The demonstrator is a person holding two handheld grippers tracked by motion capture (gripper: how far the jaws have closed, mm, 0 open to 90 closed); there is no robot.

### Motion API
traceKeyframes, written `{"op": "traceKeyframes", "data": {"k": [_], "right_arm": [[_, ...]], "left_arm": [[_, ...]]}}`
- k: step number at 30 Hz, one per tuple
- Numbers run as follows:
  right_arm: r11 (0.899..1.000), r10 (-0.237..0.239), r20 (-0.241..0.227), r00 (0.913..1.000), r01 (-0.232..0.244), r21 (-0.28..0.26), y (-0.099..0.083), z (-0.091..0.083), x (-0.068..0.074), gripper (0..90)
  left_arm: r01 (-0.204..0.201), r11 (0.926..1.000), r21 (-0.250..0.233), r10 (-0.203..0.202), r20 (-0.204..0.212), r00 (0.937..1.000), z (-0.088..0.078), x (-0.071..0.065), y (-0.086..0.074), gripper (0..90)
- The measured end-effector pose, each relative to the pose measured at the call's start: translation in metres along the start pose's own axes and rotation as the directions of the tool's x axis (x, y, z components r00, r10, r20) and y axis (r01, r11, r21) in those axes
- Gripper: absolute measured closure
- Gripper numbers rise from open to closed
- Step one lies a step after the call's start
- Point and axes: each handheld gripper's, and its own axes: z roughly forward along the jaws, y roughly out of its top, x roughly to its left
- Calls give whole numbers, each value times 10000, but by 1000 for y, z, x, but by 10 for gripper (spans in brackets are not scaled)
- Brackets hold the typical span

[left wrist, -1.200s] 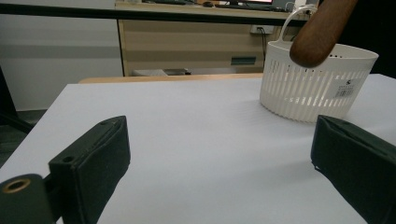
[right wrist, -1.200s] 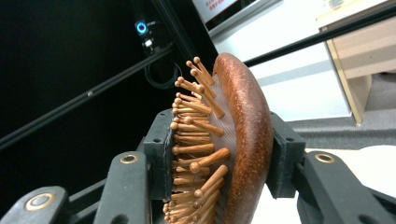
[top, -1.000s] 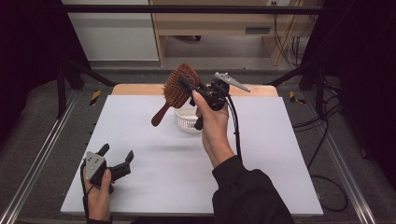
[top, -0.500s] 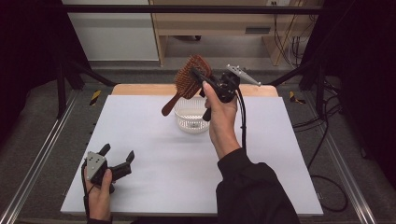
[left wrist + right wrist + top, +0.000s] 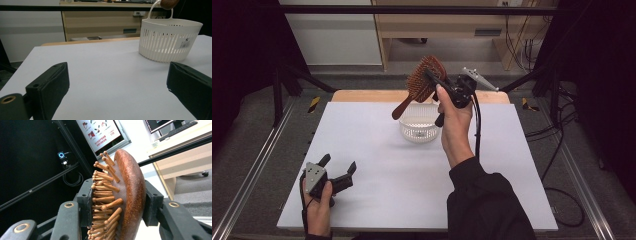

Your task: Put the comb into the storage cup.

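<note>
Here the right gripper (image 5: 432,82) hides part of the hairbrush (image 5: 422,80) head

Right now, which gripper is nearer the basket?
Right. The right gripper holds the brush just above the basket; the left gripper rests at the table's near-left corner.

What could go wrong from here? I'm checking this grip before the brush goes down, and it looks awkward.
The right gripper clamps the wooden hairbrush across its head, one jaw on the bristle pins, so it might pivot or slip. Its handle hangs tilted above the white slotted basket; lowered this way, the handle could catch the rim and tip or push the light basket. The left gripper rests open on the table, apart from the basket, so nothing steadies it.
</note>
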Motion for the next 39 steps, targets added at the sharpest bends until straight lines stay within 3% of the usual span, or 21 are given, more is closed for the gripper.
{"op": "traceKeyframes", "data": {"k": [26,39], "right_arm": [[9984,-220,809,9965,261,-501,8,-19,-26,530],[9989,-55,1145,9934,109,-465,-5,-18,-41,529]], "left_arm": [[9,9999,-126,-9,-32,10000,0,3,0,41],[-48,9999,-159,48,-4,10000,-1,3,0,41]]}}
